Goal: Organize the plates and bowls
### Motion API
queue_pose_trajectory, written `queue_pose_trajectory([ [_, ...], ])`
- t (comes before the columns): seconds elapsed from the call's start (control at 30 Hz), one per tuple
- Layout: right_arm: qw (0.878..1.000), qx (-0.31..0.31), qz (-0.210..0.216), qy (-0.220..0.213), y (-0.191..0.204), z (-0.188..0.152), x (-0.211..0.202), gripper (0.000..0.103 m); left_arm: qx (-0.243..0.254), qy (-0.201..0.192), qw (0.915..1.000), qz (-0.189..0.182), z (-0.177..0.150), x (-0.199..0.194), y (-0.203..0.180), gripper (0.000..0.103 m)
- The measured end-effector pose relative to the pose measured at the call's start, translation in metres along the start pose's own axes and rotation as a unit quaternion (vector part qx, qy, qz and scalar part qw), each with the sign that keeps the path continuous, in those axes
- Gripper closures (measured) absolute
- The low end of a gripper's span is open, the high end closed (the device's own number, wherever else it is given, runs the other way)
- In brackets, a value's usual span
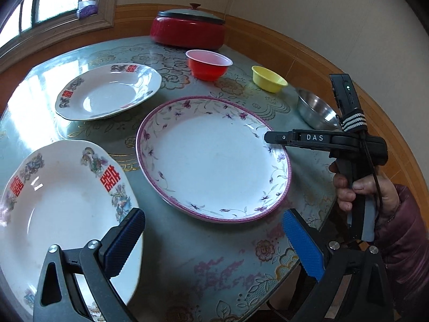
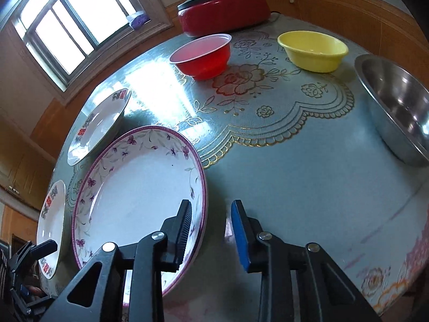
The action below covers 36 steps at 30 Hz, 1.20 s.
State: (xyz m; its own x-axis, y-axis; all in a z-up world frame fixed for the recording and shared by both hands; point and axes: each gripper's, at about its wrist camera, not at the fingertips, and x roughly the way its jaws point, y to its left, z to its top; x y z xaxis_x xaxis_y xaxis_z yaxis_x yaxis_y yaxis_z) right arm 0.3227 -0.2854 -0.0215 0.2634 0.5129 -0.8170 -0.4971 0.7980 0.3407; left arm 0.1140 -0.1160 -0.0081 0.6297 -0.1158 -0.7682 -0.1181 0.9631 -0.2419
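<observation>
- Straddling the right-hand rim of the purple-flowered plate (image 2: 139, 196), the right gripper (image 2: 211, 230) is sitting with its jaws apart, one pad over the plate's inside and the other outside over the table (image 2: 295, 174); nothing is being pinched yet.
- Hovering with its jaws spread wide and holding nothing, the left gripper (image 1: 211, 244) is hanging above the table, its left pad over the edge of the near red-character plate (image 1: 61, 209).
- Lying at the middle of the left wrist view, the flowered plate is sharing the table with a second red-character plate (image 1: 107, 92) at 11 o'clock, a red bowl (image 1: 207, 63) at 12, a yellow bowl (image 1: 268, 77) at 1 and a steel bowl (image 1: 316, 111) at 2.
- Looking glazed and stiff, the plates are probably going to feel heavy, slick and chip-prone; gripping the raised rim squarely seems the sensible hold, since the flat centre is offering nothing to pinch.
- Appearing thin plastic, the red and yellow bowls are likely light and slightly flexible, best taken by the wall.
</observation>
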Motion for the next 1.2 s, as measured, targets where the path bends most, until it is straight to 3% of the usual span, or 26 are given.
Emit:
queue_pose_trajectory([
  [0.13, 0.999, -0.044, -0.003, 0.011, 0.014, 0.011, 0.012, 0.083, 0.001, -0.015, 0.9998, 0.013, 0.004, -0.002, 0.005, 0.0],
  [0.27, 0.994, -0.102, -0.04, 0.024, 0.028, 0.013, 0.015, 0.086, -0.006, -0.023, 0.9997, -0.006, 0.01, 0.0, 0.012, 0.0],
  [0.43, 0.977, -0.197, -0.082, 0.026, 0.042, 0.009, 0.013, 0.088, 0.002, -0.037, 0.9993, -0.002, 0.017, 0.004, 0.013, 0.002],
  [0.53, 0.968, -0.228, -0.097, 0.032, 0.039, 0.011, 0.011, 0.088, -0.011, -0.039, 0.9992, 0.003, 0.022, 0.008, 0.01, 0.007],
  [0.63, 0.966, -0.235, -0.099, 0.033, 0.021, 0.017, 0.007, 0.088, -0.025, -0.043, 0.9984, 0.027, 0.026, 0.016, 0.005, 0.021],
  [0.87, 0.966, -0.255, 0.002, 0.053, -0.026, 0.028, -0.004, 0.087, -0.092, -0.047, 0.9926, 0.064, 0.024, 0.048, -0.019, 0.028],
  [0.97, 0.965, -0.251, 0.044, 0.06, -0.037, 0.032, -0.003, 0.087, -0.122, -0.041, 0.9885, 0.08, 0.022, 0.062, -0.024, 0.047],
  [1.07, 0.961, -0.261, 0.065, 0.068, -0.036, 0.034, 0.001, 0.087, -0.14, -0.037, 0.9833, 0.11, 0.018, 0.071, -0.025, 0.049],
  [1.2, 0.956, -0.273, 0.075, 0.073, -0.032, 0.038, 0.007, 0.08, -0.134, -0.047, 0.9788, 0.147, 0.013, 0.073, -0.034, 0.065],
])
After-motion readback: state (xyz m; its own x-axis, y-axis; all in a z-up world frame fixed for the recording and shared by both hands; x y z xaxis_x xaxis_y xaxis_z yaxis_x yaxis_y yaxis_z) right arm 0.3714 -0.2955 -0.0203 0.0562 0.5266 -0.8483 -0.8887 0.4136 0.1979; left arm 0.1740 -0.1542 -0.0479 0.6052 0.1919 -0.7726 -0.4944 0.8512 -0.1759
